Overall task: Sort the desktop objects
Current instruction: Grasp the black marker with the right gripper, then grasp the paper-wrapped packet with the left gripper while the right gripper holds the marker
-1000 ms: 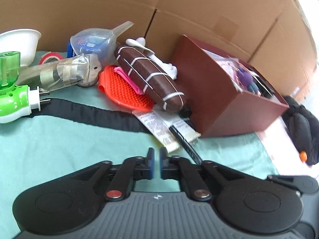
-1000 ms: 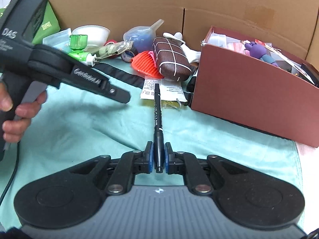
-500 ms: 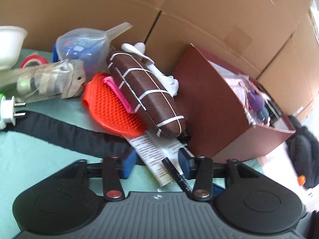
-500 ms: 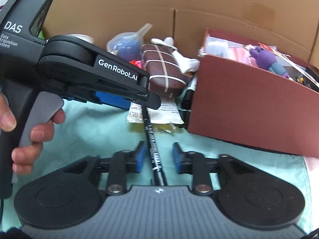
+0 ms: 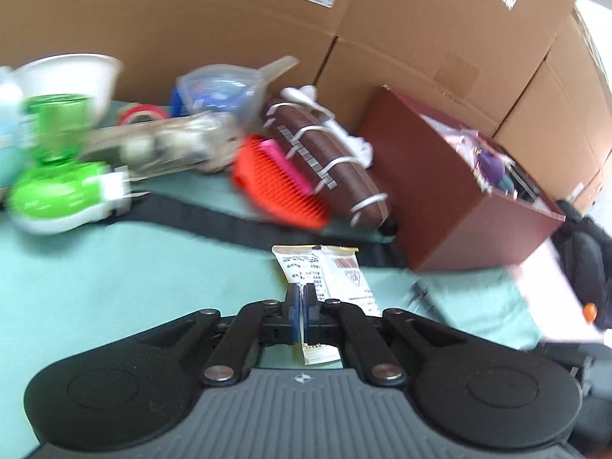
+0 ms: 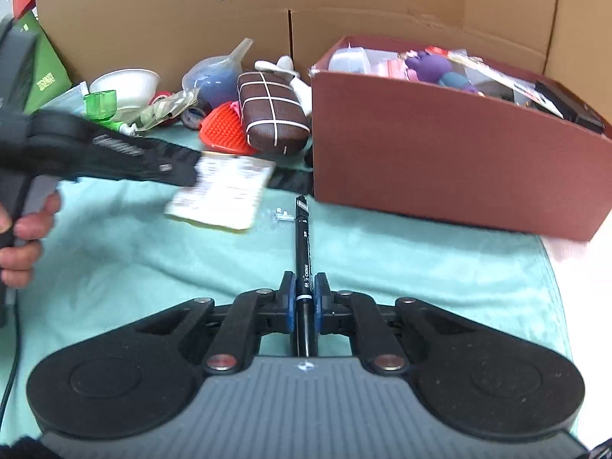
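My left gripper (image 5: 303,293) is shut on a flat white printed packet (image 5: 325,272) and holds it above the teal cloth; the packet also shows in the right wrist view (image 6: 223,196), hanging from the left gripper (image 6: 187,174). My right gripper (image 6: 305,286) is shut on a black pen (image 6: 302,237) that points toward the dark red box (image 6: 440,160). The box holds several items, among them a purple toy (image 6: 430,64). The box also shows at the right of the left wrist view (image 5: 440,195).
A pile lies at the back: brown case with white stripes (image 6: 272,111), red bristle brush (image 6: 222,130), clear funnel (image 6: 218,72), white bowl (image 6: 126,82), green plug-in device (image 5: 61,195), black strap (image 5: 214,218). Cardboard boxes (image 5: 420,38) wall the back. A small clear piece (image 6: 281,215) lies by the pen tip.
My left gripper closed on the packet and lifted it back off the cloth, away from the pile. My right gripper closed on the pen again and drew back from the box.
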Demonstrator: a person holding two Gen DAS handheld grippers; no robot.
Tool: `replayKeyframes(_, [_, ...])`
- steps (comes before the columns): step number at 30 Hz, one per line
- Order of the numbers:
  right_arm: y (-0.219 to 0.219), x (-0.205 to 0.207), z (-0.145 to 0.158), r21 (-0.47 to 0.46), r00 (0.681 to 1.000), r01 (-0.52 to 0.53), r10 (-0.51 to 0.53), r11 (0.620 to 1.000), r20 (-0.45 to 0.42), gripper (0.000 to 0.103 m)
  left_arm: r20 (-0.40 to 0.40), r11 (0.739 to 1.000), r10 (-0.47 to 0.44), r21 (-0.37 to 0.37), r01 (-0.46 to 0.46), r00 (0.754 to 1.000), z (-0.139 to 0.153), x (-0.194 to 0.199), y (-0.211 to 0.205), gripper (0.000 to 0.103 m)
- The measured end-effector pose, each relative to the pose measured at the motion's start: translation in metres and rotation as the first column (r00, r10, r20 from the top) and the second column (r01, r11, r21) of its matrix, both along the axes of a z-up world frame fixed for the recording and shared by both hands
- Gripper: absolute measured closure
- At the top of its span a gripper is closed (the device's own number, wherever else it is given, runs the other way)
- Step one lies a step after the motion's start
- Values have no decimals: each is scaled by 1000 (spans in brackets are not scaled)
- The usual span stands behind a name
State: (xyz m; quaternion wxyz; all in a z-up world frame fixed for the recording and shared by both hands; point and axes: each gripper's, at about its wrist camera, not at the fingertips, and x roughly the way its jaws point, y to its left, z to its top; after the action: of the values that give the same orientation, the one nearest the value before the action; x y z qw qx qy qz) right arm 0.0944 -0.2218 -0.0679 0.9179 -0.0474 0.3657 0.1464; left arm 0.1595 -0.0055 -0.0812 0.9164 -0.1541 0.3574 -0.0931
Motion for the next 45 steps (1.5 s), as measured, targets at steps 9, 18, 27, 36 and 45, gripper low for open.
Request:
replayKeyframes(9, [16,-1,7,-13,999,-37,37,999,33,90,-5,997,-36,68,36,999,5,6,-16,49])
replayKeyframes(18, [21,12,-1,-51,999,-43,44,998,4,84,41,978,-94,192,85,995,7,11,-41,97])
replayKeyframes(27, [24,14,2,-52,1000,-27,26,998,-16,85,24,976,-141,169,135,990,6,10,-48,100])
replayKeyframes(36, [20,8,4,-42,1000,-8,7,999,-11,96,-35,973,-176,144,179,984,17,4,-57,41])
replayKeyframes(45, [-3,0,4,-23,999,42,-42,999,-14,96,-16,915,-278,301,270,960,7,12,-104,32])
